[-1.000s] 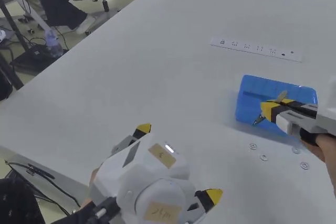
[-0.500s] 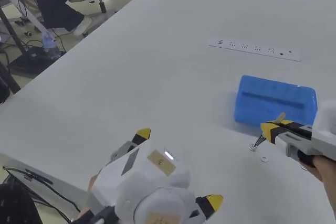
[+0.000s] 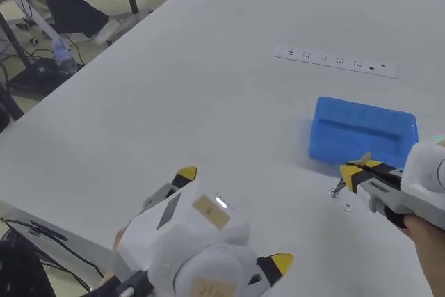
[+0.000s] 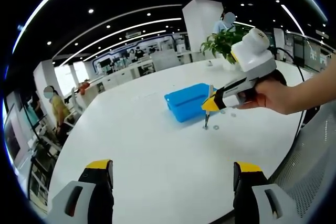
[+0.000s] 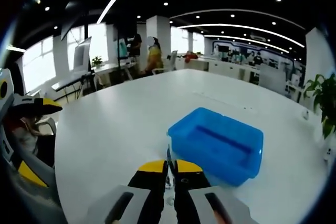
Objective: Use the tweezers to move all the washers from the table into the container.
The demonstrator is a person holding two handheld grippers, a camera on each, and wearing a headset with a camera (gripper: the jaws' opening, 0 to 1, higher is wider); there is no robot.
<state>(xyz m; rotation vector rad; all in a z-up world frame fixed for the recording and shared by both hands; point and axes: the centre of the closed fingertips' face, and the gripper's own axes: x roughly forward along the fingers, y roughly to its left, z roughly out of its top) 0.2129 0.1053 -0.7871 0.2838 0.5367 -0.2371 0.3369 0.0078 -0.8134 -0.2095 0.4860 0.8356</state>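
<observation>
**A:** Where does it stand?

**B:** The right gripper [image 3: 354, 172] has its jaws pressed together on the tweezers [image 3: 338, 186]. They slant down until the tips meet the table [image 3: 208, 102], just on the near side of the container [image 3: 361, 130]. A washer [image 3: 348, 207] lies flat a little nearer and to the right of the tips. There is a speck at the tips as well, too small for me to tell whether it is pinched.

**A:** And the other one?

**B:** The left gripper [image 4: 172, 182] hangs over the near left of the table. Its jaws are spread wide and hold nothing.

**A:** So this is a pick?

**B:** That's my reading. A thin ring on a smooth top wants care. Put one tip through the hole and the other outside the rim, then close gently. Squeeze hard and it will probably skate off or flip. Holding the tweezers fairly steep should help a tip get under the edge.

**A:** And after that?

**B:** Lift just enough to clear the container's near wall, carry it over the middle and let go low, so it doesn't bounce out. It is a short trip. Mind the loose washer nearby, because a careless sweep could knock it towards the near edge.

**A:** How far along is it?

**B:** I can't tell what is in the container. With a washer left on the table, it isn't finished.
</observation>
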